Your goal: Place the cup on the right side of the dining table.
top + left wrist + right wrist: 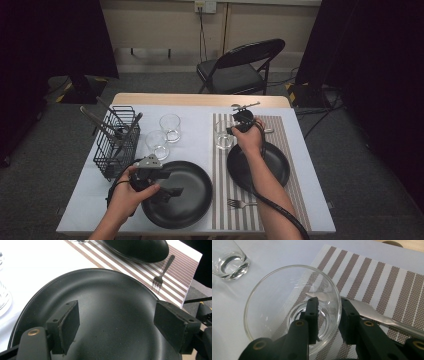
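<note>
Table-setting job, roughly mid-way by my read. Landmark: striped placemat (280,150).

Right gripper (327,305) has its jaws narrow across the wall of a glass (274,302), one inside the rim, one outside. The glass stands upright on the placemat's far-left corner. Can't tell if the pads press or are just off the wall; looks like a release.

Left gripper (116,325) stands wide, nothing between its jaws, hovering over the big black plate (105,302) just left of the placemat.

Done: small black plate (258,165) on the placemat, fork (240,203) at its near edge, knife (387,316) beside the glass.

Left: two glasses (165,136) and wire basket (117,142) of utensils sit well left of the placemat, untouched.
</note>
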Action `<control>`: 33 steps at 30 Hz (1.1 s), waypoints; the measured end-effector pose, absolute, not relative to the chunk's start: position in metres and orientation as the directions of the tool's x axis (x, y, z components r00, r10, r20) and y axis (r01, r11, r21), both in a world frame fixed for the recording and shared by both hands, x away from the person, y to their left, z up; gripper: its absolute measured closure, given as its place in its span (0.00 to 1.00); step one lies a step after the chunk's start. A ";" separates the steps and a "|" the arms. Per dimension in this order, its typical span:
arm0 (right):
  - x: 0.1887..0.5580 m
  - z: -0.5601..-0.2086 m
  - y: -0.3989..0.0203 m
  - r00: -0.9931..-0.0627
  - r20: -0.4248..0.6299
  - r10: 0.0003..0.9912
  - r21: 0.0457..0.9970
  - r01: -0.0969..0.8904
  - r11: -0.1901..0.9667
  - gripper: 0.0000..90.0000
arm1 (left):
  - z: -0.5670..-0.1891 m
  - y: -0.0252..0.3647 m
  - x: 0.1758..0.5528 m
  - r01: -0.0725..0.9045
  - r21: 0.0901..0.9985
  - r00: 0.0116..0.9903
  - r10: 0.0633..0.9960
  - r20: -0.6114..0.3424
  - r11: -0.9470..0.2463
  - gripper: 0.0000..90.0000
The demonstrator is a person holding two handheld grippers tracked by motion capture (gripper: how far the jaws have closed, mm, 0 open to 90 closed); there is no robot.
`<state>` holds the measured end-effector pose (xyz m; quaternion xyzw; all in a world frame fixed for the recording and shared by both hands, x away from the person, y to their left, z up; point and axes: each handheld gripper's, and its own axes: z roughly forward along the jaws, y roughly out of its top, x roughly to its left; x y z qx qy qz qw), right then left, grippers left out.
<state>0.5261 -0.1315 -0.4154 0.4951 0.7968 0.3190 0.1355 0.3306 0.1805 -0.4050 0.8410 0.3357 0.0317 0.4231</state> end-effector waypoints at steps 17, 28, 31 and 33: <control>0.526 -0.414 -0.135 -0.458 0.112 0.882 0.654 0.702 0.282 0.62 | -0.404 0.180 0.331 0.536 0.736 0.773 0.591 -0.231 -0.413 0.23; 0.525 -0.408 -0.136 -0.455 0.132 0.880 0.662 0.702 0.264 0.54 | -0.403 0.180 0.332 0.535 0.739 0.772 0.593 -0.230 -0.409 0.23; 0.524 -0.406 -0.137 -0.454 0.137 0.880 0.664 0.702 0.259 0.52 | -0.402 0.180 0.332 0.536 0.741 0.770 0.594 -0.232 -0.406 0.23; 0.523 -0.404 -0.137 -0.452 0.138 0.881 0.665 0.702 0.256 0.49 | -0.402 0.180 0.331 0.536 0.738 0.771 0.594 -0.230 -0.409 0.23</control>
